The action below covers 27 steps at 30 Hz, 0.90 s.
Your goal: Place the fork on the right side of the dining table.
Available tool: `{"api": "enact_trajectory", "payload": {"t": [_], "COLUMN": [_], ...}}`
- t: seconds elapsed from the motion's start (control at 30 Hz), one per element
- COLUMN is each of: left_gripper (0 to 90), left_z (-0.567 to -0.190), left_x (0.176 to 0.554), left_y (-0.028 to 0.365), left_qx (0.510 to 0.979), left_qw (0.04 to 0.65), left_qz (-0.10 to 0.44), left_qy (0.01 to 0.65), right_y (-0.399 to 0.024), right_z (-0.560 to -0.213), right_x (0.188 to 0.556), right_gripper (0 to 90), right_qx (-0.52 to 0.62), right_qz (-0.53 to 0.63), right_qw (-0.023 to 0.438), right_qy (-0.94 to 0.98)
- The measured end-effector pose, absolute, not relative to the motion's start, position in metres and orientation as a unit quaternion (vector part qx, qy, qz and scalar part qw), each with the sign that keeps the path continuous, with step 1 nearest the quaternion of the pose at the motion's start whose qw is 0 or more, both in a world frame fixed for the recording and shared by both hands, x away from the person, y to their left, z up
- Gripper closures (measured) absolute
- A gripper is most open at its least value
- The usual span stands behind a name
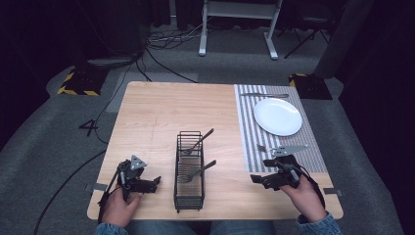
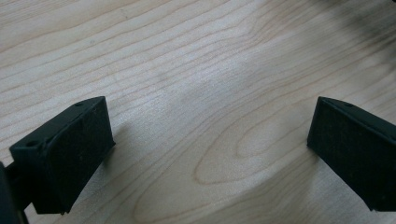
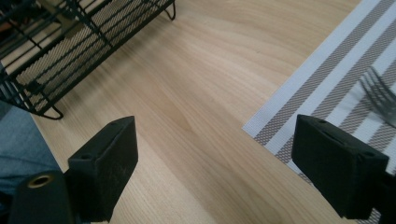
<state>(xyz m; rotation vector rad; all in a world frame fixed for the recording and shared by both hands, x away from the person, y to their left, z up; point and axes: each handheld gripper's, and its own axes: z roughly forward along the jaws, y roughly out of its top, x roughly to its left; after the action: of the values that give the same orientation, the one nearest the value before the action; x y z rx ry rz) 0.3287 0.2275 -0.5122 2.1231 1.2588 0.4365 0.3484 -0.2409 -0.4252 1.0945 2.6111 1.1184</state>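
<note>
your right gripper (image 1: 258, 179) hangs wide and empty off the mat's (image 1: 249, 161) near left corner. the forks (image 1: 198, 171) in the basket (image 1: 189, 198) look light, stiff, slick; pinch a raised handle. left gripper (image 1: 155, 182) wide, empty.

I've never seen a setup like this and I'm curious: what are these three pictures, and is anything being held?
A person sits at a wooden table with a hand-held gripper in each hand. The high view looks down from above; the other two come from cameras on the grippers. The left gripper and right gripper are both open, nothing between their black fingers. A black wire basket holds two forks. A striped placemat carries a white plate and cutlery.
</note>
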Motion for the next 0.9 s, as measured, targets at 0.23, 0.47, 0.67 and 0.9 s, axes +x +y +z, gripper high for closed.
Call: {"api": "enact_trajectory", "payload": {"t": [0.23, 0.47, 0.67, 0.9], "left_gripper": [0.3, 0.3, 0.3, 0.2], "left_z": [-0.512, -0.512, -0.512, -0.512], "left_x": [0.329, 0.329, 0.329, 0.329], "left_y": [0.228, 0.228, 0.227, 0.228], "left_qx": [0.805, 0.805, 0.805, 0.805], "left_qw": [0.312, 0.312, 0.312, 0.312], "left_qz": [0.166, 0.165, 0.165, 0.165], "left_qy": [0.477, 0.477, 0.477, 0.477], "right_y": [-0.220, -0.207, -0.198, -0.192], "right_z": [-0.445, -0.462, -0.479, -0.488], "right_x": [0.347, 0.346, 0.347, 0.346], "right_gripper": [14.9, 14.8, 14.3, 12.2], "right_qx": [0.337, 0.320, 0.316, 0.298], "right_qz": [0.323, 0.307, 0.302, 0.311], "right_qw": [0.031, 0.015, 0.004, 0.014], "right_qy": [0.884, 0.896, 0.900, 0.902]}}
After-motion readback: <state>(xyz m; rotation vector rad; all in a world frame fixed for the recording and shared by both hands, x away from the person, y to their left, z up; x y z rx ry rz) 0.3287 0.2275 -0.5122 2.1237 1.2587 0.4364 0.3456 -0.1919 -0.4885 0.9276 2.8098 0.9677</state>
